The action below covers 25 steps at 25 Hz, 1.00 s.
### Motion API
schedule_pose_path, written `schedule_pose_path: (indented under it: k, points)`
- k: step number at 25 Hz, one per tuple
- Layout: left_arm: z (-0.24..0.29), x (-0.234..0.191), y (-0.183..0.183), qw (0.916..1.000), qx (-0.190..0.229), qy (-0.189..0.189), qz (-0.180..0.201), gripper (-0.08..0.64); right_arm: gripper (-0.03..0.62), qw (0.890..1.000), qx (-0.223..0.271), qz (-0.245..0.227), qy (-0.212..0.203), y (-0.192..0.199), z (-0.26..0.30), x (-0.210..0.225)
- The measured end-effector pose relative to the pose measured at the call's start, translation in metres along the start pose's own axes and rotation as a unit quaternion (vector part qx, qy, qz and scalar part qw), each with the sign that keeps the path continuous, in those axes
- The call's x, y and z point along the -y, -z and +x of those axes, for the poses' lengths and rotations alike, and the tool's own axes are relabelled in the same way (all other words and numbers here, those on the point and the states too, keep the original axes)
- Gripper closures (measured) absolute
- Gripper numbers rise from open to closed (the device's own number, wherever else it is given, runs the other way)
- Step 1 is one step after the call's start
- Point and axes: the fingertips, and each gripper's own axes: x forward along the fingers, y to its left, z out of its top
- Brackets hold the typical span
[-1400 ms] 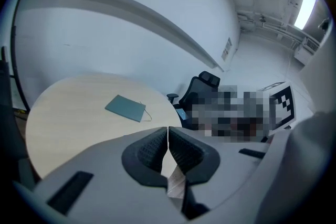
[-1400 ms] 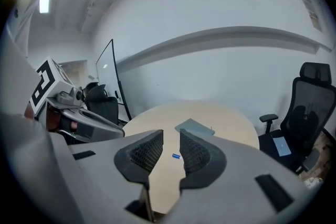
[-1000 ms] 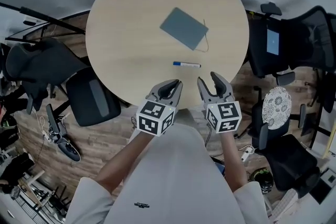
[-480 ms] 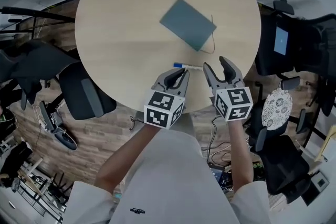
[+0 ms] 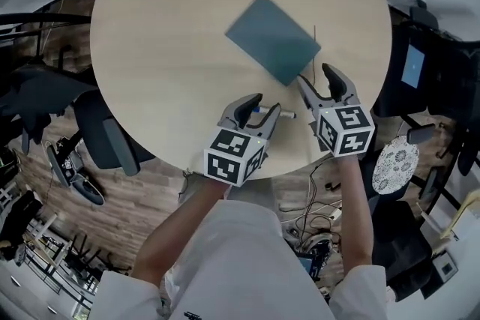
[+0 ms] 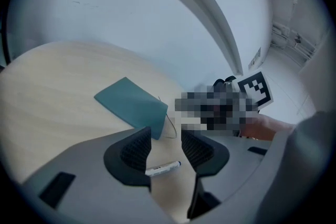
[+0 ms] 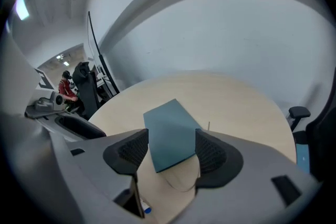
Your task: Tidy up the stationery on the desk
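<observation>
A teal notebook (image 5: pixel 271 39) lies flat on the round wooden table (image 5: pixel 165 49), also seen as the notebook (image 6: pixel 131 105) and the notebook (image 7: pixel 170 134). A thin cord loops from its near corner. A white marker with a blue cap (image 5: pixel 279 114) lies near the table's front edge; the marker (image 6: pixel 163 168) sits just below and between my left jaws. My left gripper (image 5: pixel 259 109) is open right over it. My right gripper (image 5: pixel 321 80) is open, beside the notebook's near right corner, nothing in it.
Black office chairs (image 5: pixel 112 142) stand around the table on the left, and more chairs (image 5: pixel 420 64) on the right. A patterned round stool (image 5: pixel 395 157) is at the right. Cables (image 5: pixel 307 217) lie on the wood floor below the table edge.
Both grippers have moved forward over the table: the left one reached the marker, the right one came up to the notebook's corner. The view has shifted closer to the table.
</observation>
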Motion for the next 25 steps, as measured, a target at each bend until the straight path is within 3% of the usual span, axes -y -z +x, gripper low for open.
schedule_pose_path:
  k: [9,17,25]
  points:
    - [0.064,-0.012,-0.001,0.9991,-0.021,0.025,-0.029,0.301,0.299,0.997,-0.061,-0.034,-0.018,0.017,0.059,0.040]
    - [0.093,-0.028,0.012,0.9975,-0.043,0.013,-0.054,0.299,0.299,0.996,-0.078,-0.031,-0.011,0.022,0.086,0.066]
    - [0.111,-0.037,0.025,0.9966,-0.057,0.000,-0.060,0.299,0.301,0.994,-0.104,-0.007,-0.036,0.034,0.096,0.066]
